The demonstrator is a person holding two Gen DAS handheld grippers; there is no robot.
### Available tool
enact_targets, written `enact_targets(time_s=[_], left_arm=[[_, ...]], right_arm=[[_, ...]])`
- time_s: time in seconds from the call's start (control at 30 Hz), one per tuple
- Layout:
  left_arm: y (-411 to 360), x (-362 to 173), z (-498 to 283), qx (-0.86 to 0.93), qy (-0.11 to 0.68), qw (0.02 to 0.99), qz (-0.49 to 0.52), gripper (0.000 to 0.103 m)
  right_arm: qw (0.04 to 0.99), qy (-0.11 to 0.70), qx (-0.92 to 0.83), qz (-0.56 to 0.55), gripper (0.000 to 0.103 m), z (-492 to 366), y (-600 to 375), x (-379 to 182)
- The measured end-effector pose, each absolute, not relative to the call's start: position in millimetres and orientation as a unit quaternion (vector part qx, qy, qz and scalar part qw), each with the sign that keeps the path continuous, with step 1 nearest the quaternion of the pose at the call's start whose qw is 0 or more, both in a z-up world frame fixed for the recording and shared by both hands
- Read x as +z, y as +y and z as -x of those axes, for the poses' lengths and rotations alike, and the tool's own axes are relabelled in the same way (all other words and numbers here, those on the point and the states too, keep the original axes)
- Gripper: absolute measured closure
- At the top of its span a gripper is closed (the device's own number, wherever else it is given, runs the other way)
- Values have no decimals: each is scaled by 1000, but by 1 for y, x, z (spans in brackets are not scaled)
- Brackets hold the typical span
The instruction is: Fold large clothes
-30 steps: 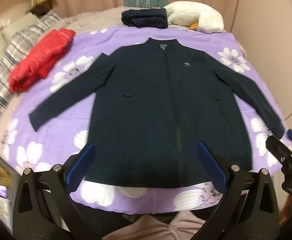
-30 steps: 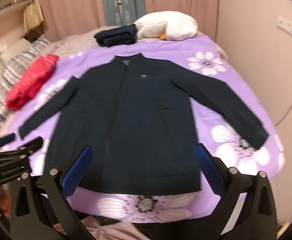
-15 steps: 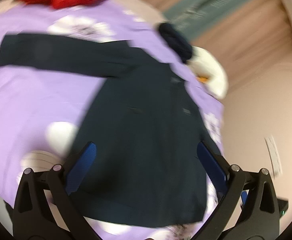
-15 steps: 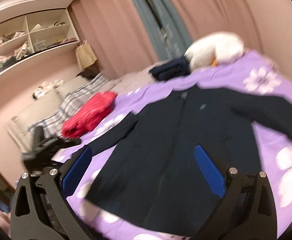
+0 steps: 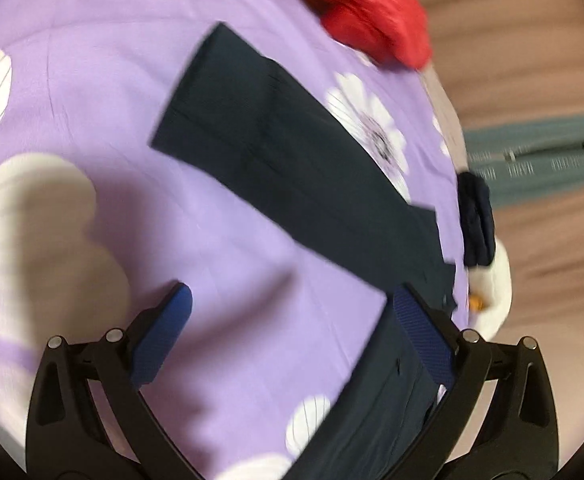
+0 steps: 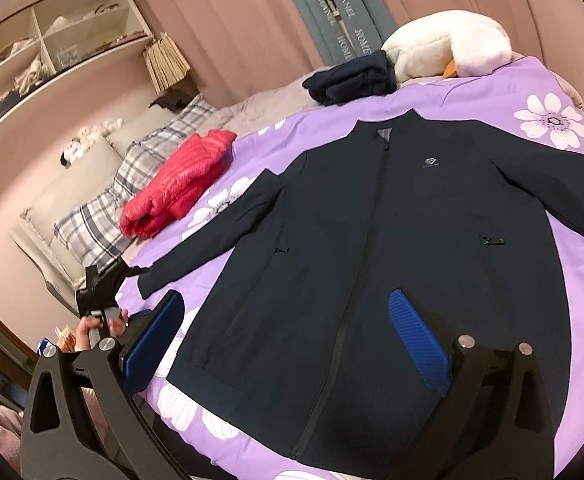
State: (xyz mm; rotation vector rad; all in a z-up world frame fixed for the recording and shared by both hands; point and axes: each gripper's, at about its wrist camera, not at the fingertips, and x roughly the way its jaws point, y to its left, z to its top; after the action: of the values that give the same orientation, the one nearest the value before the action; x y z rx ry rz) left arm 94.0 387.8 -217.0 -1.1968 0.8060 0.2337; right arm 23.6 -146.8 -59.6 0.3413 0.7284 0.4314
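On the purple floral bedspread (image 6: 491,92) a navy zip jacket (image 6: 391,248) lies front up, zipped, both sleeves spread outward and the hem toward the viewer. Left to right in the right wrist view: the left gripper (image 6: 126,270) hangs just beside the cuff of the jacket's left-hand sleeve, gripped by a hand (image 6: 100,326) at the bed's edge; the right gripper (image 6: 288,344) hovers over the lower front panel. In the left wrist view the left gripper (image 5: 288,332) shows its blue pads (image 5: 164,336) wide apart with nothing between them, the sleeve (image 5: 292,160) running diagonally ahead. The right gripper's jaws likewise stand wide and empty.

Judged step: approach to the left sleeve for the first fold. To do it well, the pads should probably close on the cuff across its full width, taking both fabric layers, then carry the sleeve across the chest while it stays flat; a pinch at one corner risks twisting the sleeve. The right gripper could pin the body so that the jacket does not slide on the smooth cover.

Count: one spread jacket; one folded red puffer jacket (image 6: 180,184); one folded dark garment (image 6: 351,78); one white plush toy (image 6: 447,46); two grippers; at least two pillows, one of them a plaid pillow (image 6: 104,216).
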Motion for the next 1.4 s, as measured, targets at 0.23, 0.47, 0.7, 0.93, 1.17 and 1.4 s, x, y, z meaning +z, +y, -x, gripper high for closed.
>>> enact_targets(time_s=[0.23, 0.47, 0.7, 0.93, 1.17, 1.4], left_arm=[[422, -229, -109, 127, 316, 726, 597, 2], [445, -235, -129, 174, 298, 712, 612, 2], [436, -220, -159, 263, 375, 726, 514, 31], [432, -200, -165, 246, 389, 753, 470, 77], [354, -42, -208, 177, 307, 884, 306, 77], [143, 61, -277, -29, 290, 954, 70, 86]], right_arm=[[898, 357, 209, -150, 1, -45, -141, -61], [891, 375, 205, -156, 1, -63, -137, -72], [890, 378, 199, -157, 1, -66, -141, -75], [892, 377, 181, -173, 1, -61, -162, -81], [892, 367, 165, -205, 1, -58, -189, -87], [887, 367, 153, -234, 1, -53, -207, -98]])
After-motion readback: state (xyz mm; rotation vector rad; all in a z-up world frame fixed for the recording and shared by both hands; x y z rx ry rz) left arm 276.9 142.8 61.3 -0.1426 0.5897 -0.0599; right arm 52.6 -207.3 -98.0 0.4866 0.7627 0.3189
